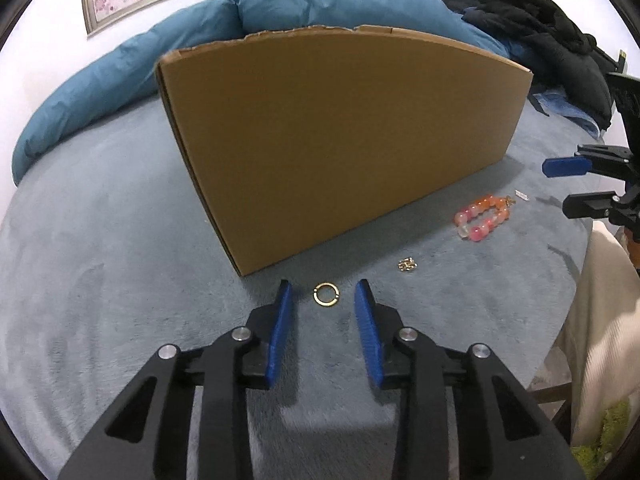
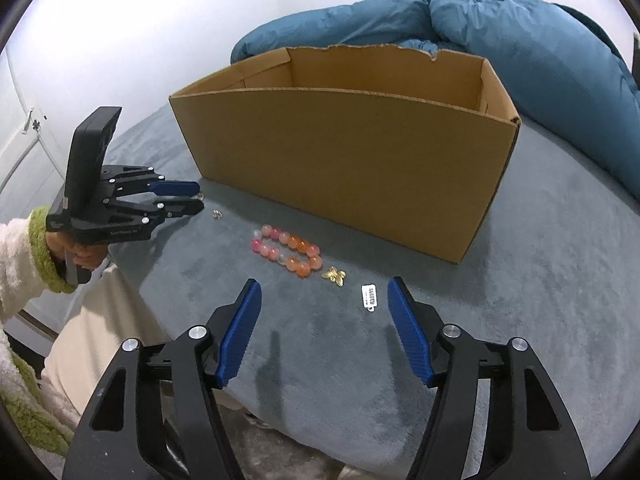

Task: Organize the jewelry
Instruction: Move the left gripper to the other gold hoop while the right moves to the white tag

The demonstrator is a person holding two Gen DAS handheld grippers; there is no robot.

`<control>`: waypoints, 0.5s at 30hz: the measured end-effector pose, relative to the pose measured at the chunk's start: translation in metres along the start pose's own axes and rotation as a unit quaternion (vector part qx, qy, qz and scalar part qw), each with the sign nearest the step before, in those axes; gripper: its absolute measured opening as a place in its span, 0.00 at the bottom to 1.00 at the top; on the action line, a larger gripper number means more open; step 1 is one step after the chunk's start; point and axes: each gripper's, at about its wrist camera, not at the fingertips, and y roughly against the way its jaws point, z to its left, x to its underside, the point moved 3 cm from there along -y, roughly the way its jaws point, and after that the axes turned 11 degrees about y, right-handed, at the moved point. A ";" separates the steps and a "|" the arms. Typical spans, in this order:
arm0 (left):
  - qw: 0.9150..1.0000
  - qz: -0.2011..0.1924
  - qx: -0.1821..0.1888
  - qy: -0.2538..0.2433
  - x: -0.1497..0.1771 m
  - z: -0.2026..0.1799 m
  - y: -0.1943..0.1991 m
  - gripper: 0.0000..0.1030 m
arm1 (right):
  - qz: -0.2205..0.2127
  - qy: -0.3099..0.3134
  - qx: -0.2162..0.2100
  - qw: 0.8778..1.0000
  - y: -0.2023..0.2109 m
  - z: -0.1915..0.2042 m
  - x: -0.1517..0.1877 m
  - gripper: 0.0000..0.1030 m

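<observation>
A: Start big. What carries it all?

B: The bed [image 2: 520, 300], under a grey plush cover. A teal duvet [image 2: 540, 60] is bunched along its far edge, with dark clothes [image 1: 540, 20] heaped toward the far right corner. In the middle stands an open box [image 2: 360, 168], empty as far as the right view shows. I take it as the place the jewelry is meant to go, since every piece lies just in front of its near wall.

A: And the pieces?

B: Biggest is the bead bracelet [image 2: 286, 250], pink and orange, near the front edge. A gold butterfly [image 2: 335, 276] touches or nearly touches its end, and a small white tag [image 2: 370, 295] lies just beside that. Further left sits a small gold cluster [image 1: 407, 265], then a gold ring [image 1: 326, 293] near the box's left corner.

A: The jaws?

B: The left gripper [image 1: 323, 294] points down at the ring, jaws narrow but open, the ring lying free between the tips. That looks like lining up a pinch. The right gripper [image 2: 324, 296] hangs wide and empty over the tag and butterfly.

A: Anything in the way?

B: The box wall is close behind the ring, and the plush pile may let so thin a ring sink or slip.
</observation>
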 end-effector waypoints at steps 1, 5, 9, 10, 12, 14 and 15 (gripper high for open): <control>1.000 0.000 0.002 -0.003 0.000 0.000 -0.001 0.28 | 0.002 0.000 0.000 1.000 0.000 -0.001 0.001 0.58; 1.000 -0.001 0.007 -0.015 0.002 -0.002 -0.006 0.25 | 0.011 0.000 0.001 1.000 -0.004 -0.005 0.004 0.54; 1.000 -0.001 0.022 -0.010 0.002 0.000 -0.008 0.20 | 0.019 0.010 0.002 1.000 -0.010 -0.006 0.003 0.51; 1.000 0.000 0.028 -0.001 0.001 0.002 -0.009 0.19 | 0.022 0.014 0.003 1.000 -0.011 -0.006 0.003 0.50; 0.999 0.001 0.033 0.006 0.000 0.006 -0.008 0.15 | 0.026 0.021 0.003 0.999 -0.015 -0.006 0.001 0.46; 1.000 -0.001 0.031 0.005 0.000 0.007 -0.008 0.12 | 0.031 0.029 0.004 0.999 -0.019 -0.006 0.000 0.43; 1.000 -0.001 0.030 0.003 0.000 0.006 -0.008 0.11 | 0.034 0.035 0.005 0.999 -0.020 -0.007 0.000 0.41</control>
